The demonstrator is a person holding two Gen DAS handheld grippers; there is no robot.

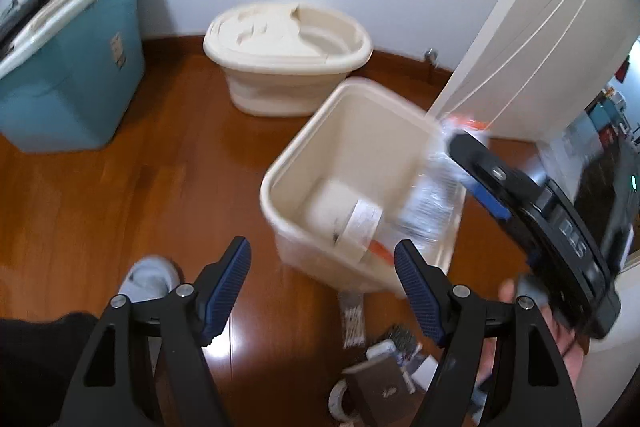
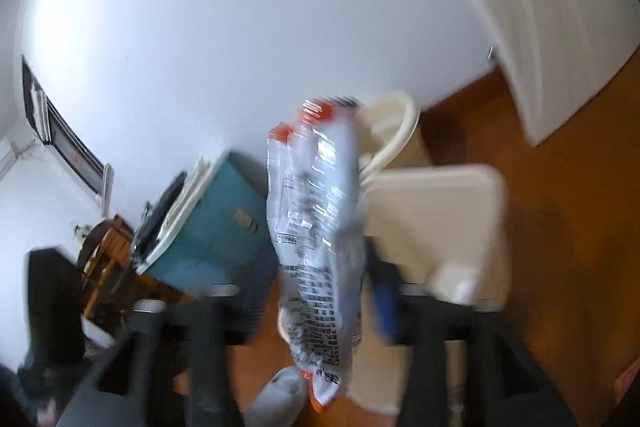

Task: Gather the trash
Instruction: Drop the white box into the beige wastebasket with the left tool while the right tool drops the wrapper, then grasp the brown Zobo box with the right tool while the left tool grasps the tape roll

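- A clear printed wrapper (image 2: 316, 251) with orange corners is hanging between the right gripper's (image 2: 304, 303) spread jaws, over the beige bin (image 1: 344, 115); blur is hiding whether a pad is touching it.
- The left gripper (image 1: 322, 287) is hovering wide open and empty above the wooden floor (image 1: 120, 195).
- Small litter (image 1: 384, 355) is lying beneath it.

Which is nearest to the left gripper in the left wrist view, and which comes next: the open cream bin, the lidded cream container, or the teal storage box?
From the left gripper:
1. Open cream bin, just ahead, slightly right, on the floor.
2. Lidded cream container, behind the bin against the wall.
3. Teal storage box, far left by the wall; close to the lidded container's range, so this ranking is loose.
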